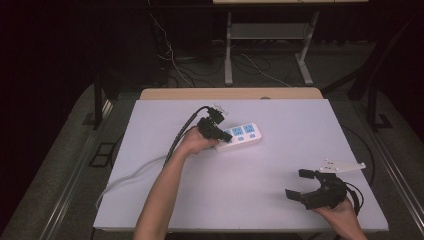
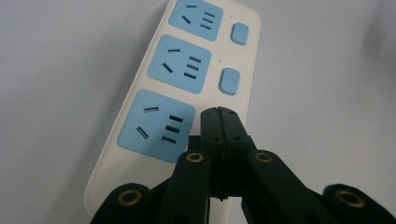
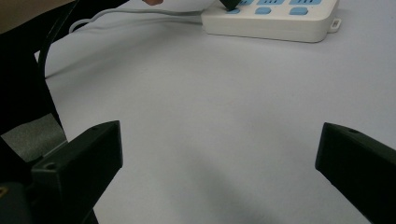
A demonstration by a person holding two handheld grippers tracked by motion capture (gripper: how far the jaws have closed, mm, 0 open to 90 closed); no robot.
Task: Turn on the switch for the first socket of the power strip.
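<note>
White plastic power strip (image 1: 241,135) with blue sockets lies on the table. Left gripper (image 2: 219,114), jaws pressed together, touches its near switch. Right gripper (image 1: 300,184) rests well away, jaws apart.

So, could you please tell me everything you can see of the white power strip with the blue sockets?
The white plastic power strip with blue sockets lies flat on the pale table, toward its far middle. It has three blue socket panels in a row, each beside a small blue rocker switch, and a mounting tab at one end. A pale cable leaves the other end toward the table's left edge. The shut left gripper bears down where the nearest switch would sit.
</note>
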